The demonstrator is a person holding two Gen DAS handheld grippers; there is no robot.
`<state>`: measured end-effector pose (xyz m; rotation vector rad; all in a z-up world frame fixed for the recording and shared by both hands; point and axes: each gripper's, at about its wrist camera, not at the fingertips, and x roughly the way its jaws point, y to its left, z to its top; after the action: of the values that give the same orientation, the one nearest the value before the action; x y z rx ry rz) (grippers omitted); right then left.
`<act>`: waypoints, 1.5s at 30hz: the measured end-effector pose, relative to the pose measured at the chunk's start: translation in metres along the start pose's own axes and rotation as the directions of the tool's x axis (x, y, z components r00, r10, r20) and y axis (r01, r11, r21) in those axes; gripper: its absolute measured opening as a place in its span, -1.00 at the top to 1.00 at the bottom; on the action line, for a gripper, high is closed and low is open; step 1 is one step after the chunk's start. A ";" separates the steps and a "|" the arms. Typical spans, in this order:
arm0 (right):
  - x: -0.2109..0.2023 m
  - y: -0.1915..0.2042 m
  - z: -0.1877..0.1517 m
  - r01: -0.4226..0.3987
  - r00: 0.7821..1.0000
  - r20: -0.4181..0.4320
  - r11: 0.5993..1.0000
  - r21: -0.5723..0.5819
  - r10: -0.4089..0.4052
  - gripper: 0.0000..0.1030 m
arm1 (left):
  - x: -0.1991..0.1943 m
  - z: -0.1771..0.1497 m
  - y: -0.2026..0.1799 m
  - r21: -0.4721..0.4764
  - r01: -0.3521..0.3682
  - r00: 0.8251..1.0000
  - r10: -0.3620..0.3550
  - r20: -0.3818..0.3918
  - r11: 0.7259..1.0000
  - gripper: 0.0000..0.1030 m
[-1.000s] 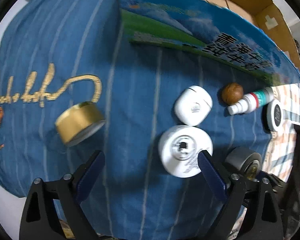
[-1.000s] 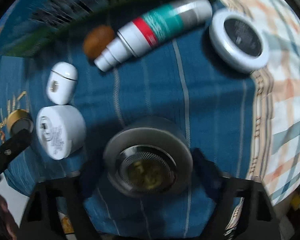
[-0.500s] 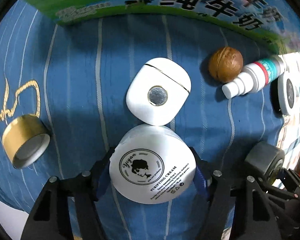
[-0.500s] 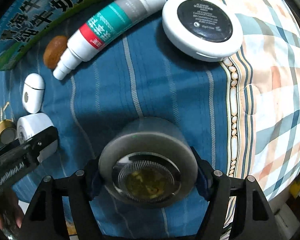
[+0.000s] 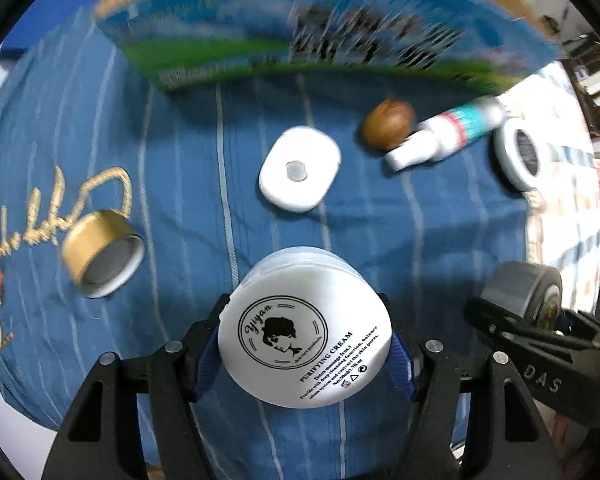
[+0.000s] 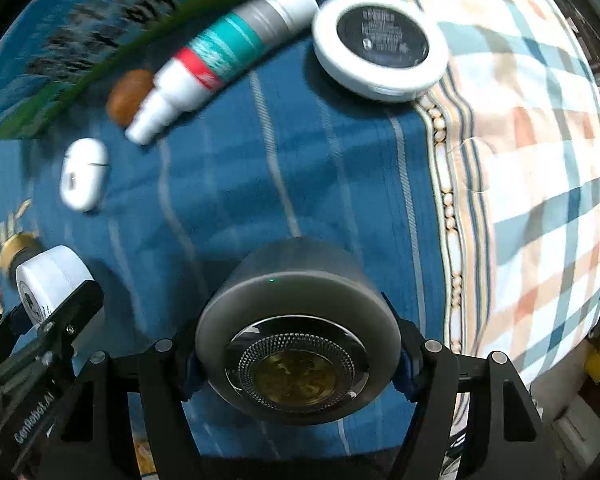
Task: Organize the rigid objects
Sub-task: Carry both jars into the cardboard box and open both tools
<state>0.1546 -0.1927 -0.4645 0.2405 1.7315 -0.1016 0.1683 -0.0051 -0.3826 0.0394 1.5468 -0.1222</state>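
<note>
Between the two blue pads of our left tool point(image 5: 304, 356) sits the round white plastic cream jar point(image 5: 305, 328), its printed lid facing the camera; the pads press on both its sides, so this tool is closed on the jar. Our right tool point(image 6: 296, 360) is closed in the same way on the grey cylindrical container with a glass window in its lid point(image 6: 298, 332), which fills the space between its pads.

Beyond the jar, on the blue striped cloth point(image 5: 180, 168), we see the white rounded earbud case point(image 5: 299, 175), and to its right the brown walnut point(image 5: 388, 123) touching the white spray bottle with teal and red bands point(image 5: 444, 138). The flat round white compact with a black top point(image 6: 381, 45) lies just beside the bottle. Well to the left lies the gold metal cap point(image 5: 102, 253) on its side. Behind all these stands the blue-green printed carton point(image 5: 300, 40), blurred.
</note>
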 end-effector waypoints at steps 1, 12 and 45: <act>-0.010 0.002 -0.003 -0.008 1.000 0.015 1.000 -0.012 0.008 -0.42 | -0.014 -0.003 -0.002 0.007 0.000 1.000 0.000 0.026 1.000 -0.28; -0.141 0.022 0.024 -0.077 0.978 0.179 0.980 -0.183 0.110 -0.42 | -0.141 0.072 -0.002 0.006 0.048 0.966 -0.048 0.254 0.999 -0.28; -0.056 0.104 0.369 0.028 0.990 0.142 0.936 -0.352 0.023 -0.43 | 0.047 0.386 0.047 -0.228 0.251 0.955 -0.279 -0.102 0.941 -0.29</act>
<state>0.5419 -0.1725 -0.4669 -0.0350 1.5734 0.1873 0.5575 -0.0005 -0.4225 -0.3391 1.6862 -0.1695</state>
